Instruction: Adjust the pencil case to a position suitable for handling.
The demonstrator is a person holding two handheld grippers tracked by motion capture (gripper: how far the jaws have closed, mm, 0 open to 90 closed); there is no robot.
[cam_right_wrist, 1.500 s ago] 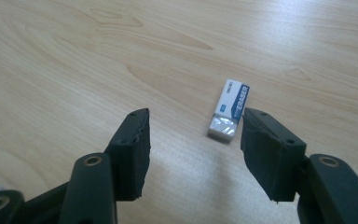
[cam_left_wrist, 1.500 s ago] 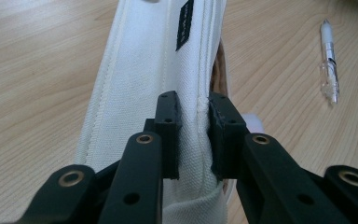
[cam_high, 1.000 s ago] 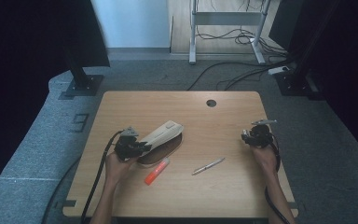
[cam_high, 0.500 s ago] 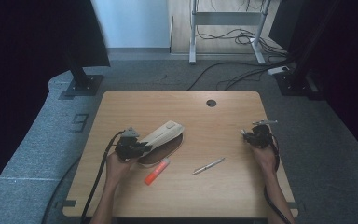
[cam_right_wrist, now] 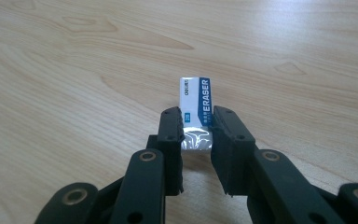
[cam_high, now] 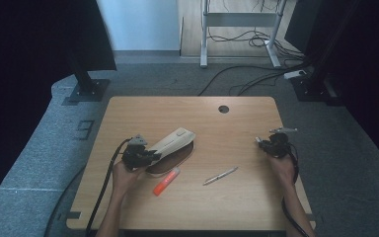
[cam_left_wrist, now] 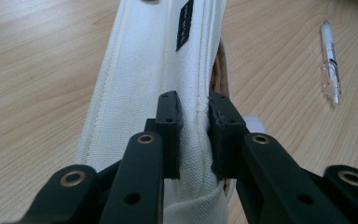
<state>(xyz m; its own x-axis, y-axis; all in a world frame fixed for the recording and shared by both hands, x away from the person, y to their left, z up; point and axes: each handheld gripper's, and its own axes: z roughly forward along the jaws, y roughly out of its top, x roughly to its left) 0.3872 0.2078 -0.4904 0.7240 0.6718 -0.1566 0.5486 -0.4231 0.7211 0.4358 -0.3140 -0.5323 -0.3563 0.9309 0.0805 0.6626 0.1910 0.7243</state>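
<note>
Both grippers are showing matte black bodies. The left gripper [cam_left_wrist: 193,135] is presenting two blocky rectangular fingers [cam_left_wrist: 169,133], each carrying small recessed screw holes, mounted on flat link arms that are showing brass-coloured ringed pivots. The right gripper [cam_right_wrist: 196,144] is wearing the same build: squared fingers [cam_right_wrist: 170,140], black links, metal-ringed pivot holes. In the high view each gripper is carrying a small grey three-cornered plate on top and is trailing a black cable toward the near edge. The person's forearms are showing no sleeves.
</note>
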